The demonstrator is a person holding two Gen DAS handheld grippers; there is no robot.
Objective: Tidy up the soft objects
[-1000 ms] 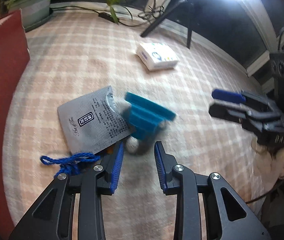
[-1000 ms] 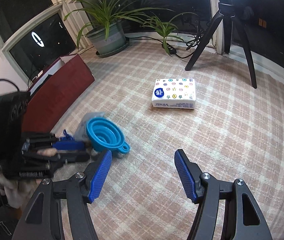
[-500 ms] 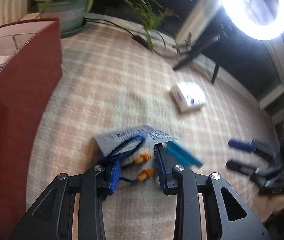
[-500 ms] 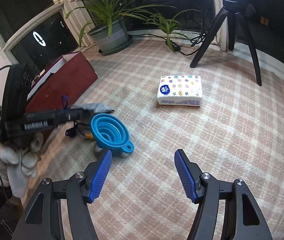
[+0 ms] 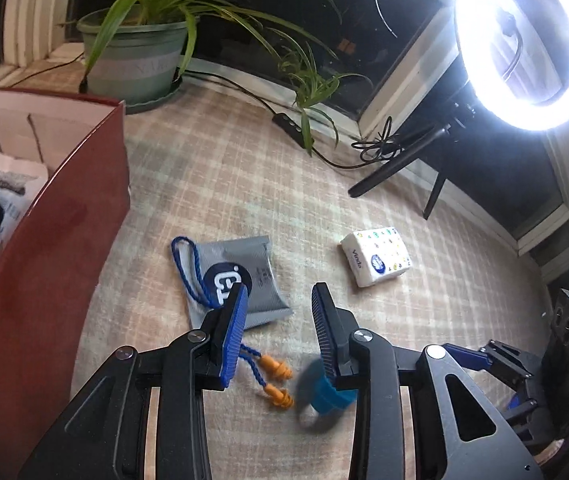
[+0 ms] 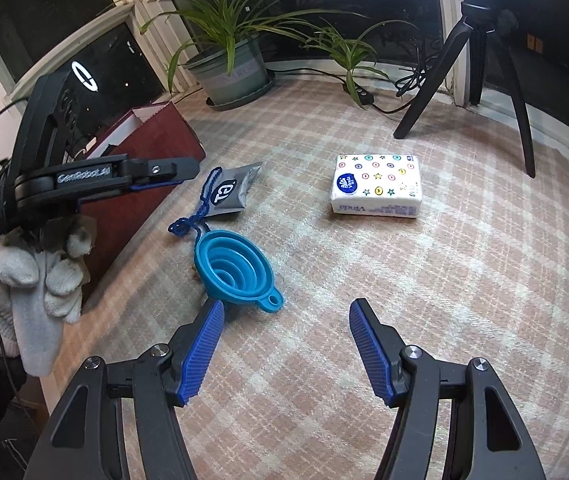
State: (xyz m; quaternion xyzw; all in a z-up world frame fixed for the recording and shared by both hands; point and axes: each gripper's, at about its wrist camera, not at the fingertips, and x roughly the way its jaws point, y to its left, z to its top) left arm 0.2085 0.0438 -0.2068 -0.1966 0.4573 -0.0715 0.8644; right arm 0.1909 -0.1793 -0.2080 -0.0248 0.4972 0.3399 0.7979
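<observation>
The left claw (image 5: 278, 322) is seen with its blue ribbed pads apart and opening, nothing pressed between them. Just beyond its left pad lies the flat grey foil pouch with a dark round logo (image 5: 244, 280), and a blue braided cord (image 5: 188, 268) is looped over the pouch and runs back under the claw to a pair of orange ribbed earplugs (image 5: 278, 384) on the checked beige carpet (image 5: 244, 184). A blue collapsible silicone funnel (image 6: 230, 274) is set just beside the earplugs, partly hidden behind the left claw's right finger in the left wrist view. The right claw (image 6: 286, 344) is held wide apart and empty, the funnel just ahead of its left pad. A white tissue pack printed with coloured dots (image 6: 376, 184) lies well apart from both claws. A dark red open box (image 5: 56, 216) stands at the left, already holding a white packet.

The step in hand is judged to be a choice of the next soft object. The next move would call for the left claw to be lowered over the corded earplugs or the pouch, closed on it, and carried to the box.
</observation>
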